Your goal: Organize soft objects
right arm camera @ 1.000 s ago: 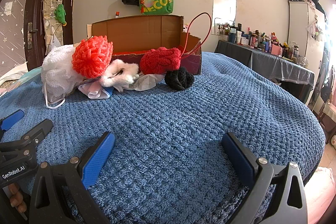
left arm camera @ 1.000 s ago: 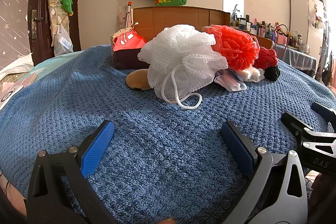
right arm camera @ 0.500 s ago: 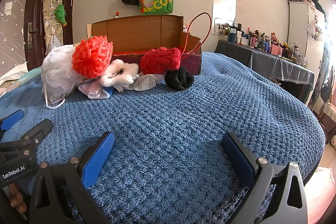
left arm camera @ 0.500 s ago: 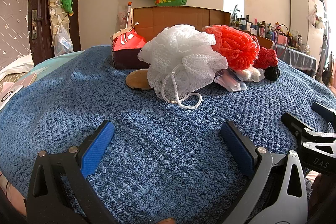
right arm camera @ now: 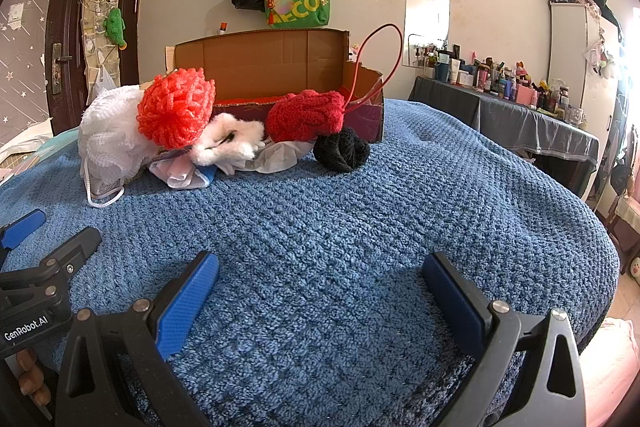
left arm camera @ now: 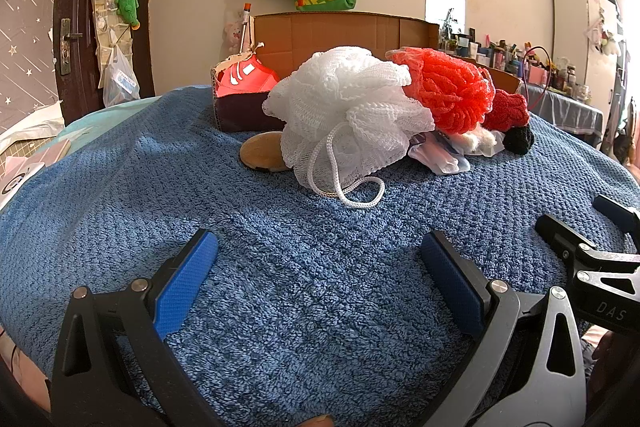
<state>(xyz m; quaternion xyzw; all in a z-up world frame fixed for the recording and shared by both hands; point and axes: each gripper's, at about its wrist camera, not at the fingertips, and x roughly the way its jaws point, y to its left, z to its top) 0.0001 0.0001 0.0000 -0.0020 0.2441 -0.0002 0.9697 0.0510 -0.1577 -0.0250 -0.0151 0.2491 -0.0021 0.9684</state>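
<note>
Nubbly matt blue towelling blanket (right arm camera: 360,211), frilly white nylon mesh pouf (left arm camera: 352,115), chunky orange yarn ball (right arm camera: 176,113), plain brown corrugated cardboard box (right arm camera: 264,63).

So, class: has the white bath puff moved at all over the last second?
No. In the left wrist view the white bath puff sits in the same spot against the cardboard box behind it, cord loop unchanged.

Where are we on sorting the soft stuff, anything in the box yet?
Nothing looks done: I can't see any soft item inside the cardboard box. Nothing is in hand either; the left claw and right claw are open and empty. Left to do: the white mesh puff, orange puff, red knit piece and black knit piece, piled on the blue blanket.
</note>
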